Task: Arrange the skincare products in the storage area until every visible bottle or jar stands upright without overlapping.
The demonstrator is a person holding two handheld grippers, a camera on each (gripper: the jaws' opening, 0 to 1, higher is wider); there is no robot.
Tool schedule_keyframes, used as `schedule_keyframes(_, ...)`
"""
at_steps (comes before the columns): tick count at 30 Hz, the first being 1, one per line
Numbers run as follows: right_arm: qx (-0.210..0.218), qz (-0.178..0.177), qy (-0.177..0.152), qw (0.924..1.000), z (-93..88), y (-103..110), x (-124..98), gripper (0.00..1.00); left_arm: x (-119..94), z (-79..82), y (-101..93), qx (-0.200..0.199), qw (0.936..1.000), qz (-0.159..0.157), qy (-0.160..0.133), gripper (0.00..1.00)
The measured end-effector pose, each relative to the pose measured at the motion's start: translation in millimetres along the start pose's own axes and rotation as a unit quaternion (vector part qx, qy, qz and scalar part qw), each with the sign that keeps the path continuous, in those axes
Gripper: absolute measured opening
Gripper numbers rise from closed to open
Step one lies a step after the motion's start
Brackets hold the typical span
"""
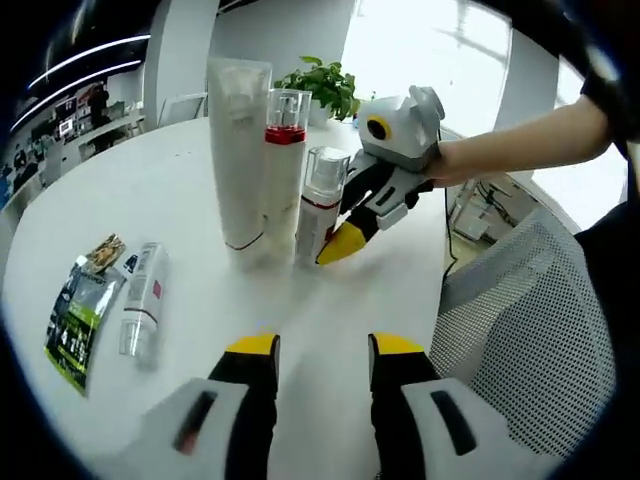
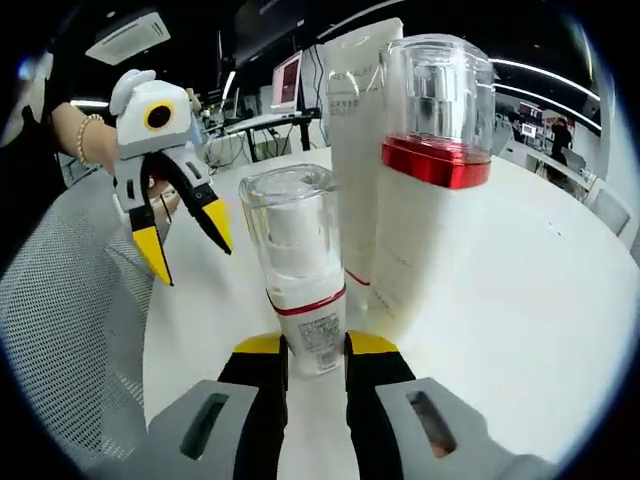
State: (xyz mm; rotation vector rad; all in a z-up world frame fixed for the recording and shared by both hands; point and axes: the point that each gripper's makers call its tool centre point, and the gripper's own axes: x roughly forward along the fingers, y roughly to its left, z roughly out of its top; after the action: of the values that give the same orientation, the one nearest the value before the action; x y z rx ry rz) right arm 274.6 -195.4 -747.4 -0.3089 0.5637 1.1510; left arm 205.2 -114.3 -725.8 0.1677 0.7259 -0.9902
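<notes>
Yellow-tipped jaws of the right tool (image 2: pixel 316 352) stand on either side of the small pump bottle (image 2: pixel 297 262), pressed against its lower body just under the red band, so the tool is clamped on it. That bottle has a clear domed cap, a white body, a thin red ring and a printed label, and it stands upright on the white desk (image 2: pixel 520 300).

Just behind the small pump bottle stands the taller bottle (image 2: pixel 430 200), white with a bright red collar and a clear cap; the two look close enough to touch. Behind that one rises the tall white tube (image 2: pixel 355 150), upright on its cap end, with grey lettering.

In the left gripper view the same three stand in a tight cluster: tall white tube (image 1: pixel 238 150), taller bottle (image 1: pixel 283 170), small pump bottle (image 1: pixel 318 205), with the right tool (image 1: pixel 345 240) at the last one's base.

The left tool (image 1: pixel 322 345) hovers well short of the cluster, its jaws apart and holding nothing. Left of the cluster, a small tube (image 1: pixel 143 300) lies flat on the desk, and a green sachet (image 1: pixel 82 315) lies flat just beyond it.
</notes>
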Motion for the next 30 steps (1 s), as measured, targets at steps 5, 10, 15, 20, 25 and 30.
schedule_keyframes(5, -0.003, 0.007, 0.004, 1.0, -1.7, -2, 1, 0.21, -4, -2.4, -1.6, -0.006, 0.9999, 0.009, -0.002, 0.28)
schedule_keyframes(10, -0.006, 0.007, 0.006, 0.9999, -1.6, -3, 1, 0.21, -7, -4.4, 0.9, -0.013, 0.9998, 0.017, -0.003, 0.28)
schedule_keyframes(15, -0.004, 0.005, 0.007, 1.0, -1.6, -5, 2, 0.21, -10, -8.2, 2.5, -0.018, 0.9996, 0.023, -0.001, 0.27)
schedule_keyframes(20, -0.002, 0.013, 0.012, 0.9998, -2.5, -4, 2, 0.22, -16, -9.9, 3.6, -0.023, 0.9994, 0.027, -0.003, 0.27)
schedule_keyframes(25, 0.004, 0.016, 0.016, 0.9997, -1.0, 1, 1, 0.25, -21, -11.7, 8.9, -0.028, 0.999, 0.033, -0.003, 0.27)
schedule_keyframes(30, 0.007, 0.013, 0.021, 0.9997, -2.6, -2, 0, 0.27, -22, -10.5, 11.0, -0.032, 0.9988, 0.036, -0.006, 0.27)
